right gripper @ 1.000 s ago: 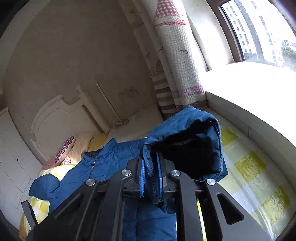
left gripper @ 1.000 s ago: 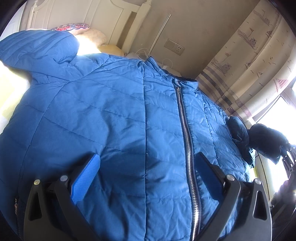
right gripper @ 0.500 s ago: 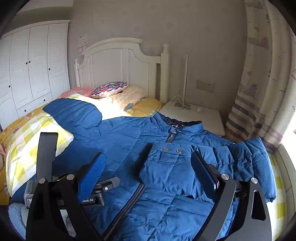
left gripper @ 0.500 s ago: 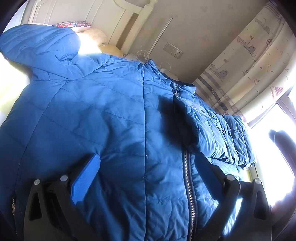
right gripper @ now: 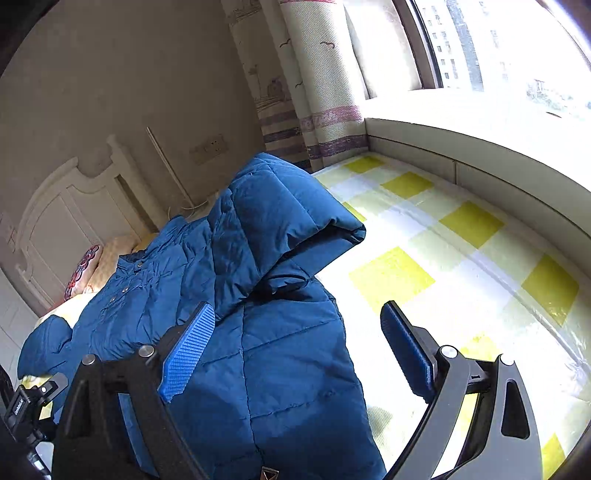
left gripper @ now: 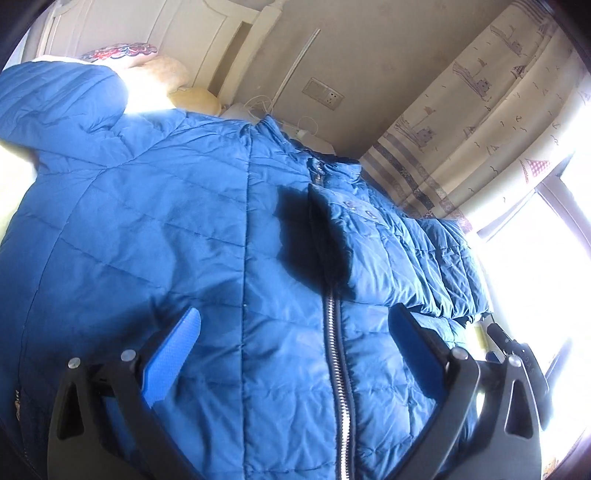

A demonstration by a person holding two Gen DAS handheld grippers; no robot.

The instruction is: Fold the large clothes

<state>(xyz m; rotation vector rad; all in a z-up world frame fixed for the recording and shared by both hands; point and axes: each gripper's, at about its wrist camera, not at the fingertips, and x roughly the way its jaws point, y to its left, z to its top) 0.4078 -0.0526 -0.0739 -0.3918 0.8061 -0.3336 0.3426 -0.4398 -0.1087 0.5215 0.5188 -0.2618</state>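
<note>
A large blue quilted jacket (left gripper: pixel 207 229) lies face up on the bed, its zipper (left gripper: pixel 338 354) running down the front. Its right sleeve (left gripper: pixel 402 251) lies folded across the chest; the same sleeve shows in the right wrist view (right gripper: pixel 266 229). The left sleeve (left gripper: pixel 59 99) stretches away toward the pillows. My left gripper (left gripper: pixel 293 350) is open and empty, low over the jacket's lower front. My right gripper (right gripper: pixel 297 343) is open and empty over the jacket's right side edge (right gripper: pixel 295 376).
A yellow and white checked bedsheet (right gripper: pixel 443 266) lies bare to the right of the jacket, up to the window ledge (right gripper: pixel 461 147). A white headboard (left gripper: pixel 177 33), pillows (left gripper: pixel 173 74) and a patterned curtain (left gripper: pixel 480 122) stand behind.
My right gripper let go of the sleeve, which now lies folded across the chest, then swung right toward the jacket's side edge. My left gripper stayed open over the jacket.
</note>
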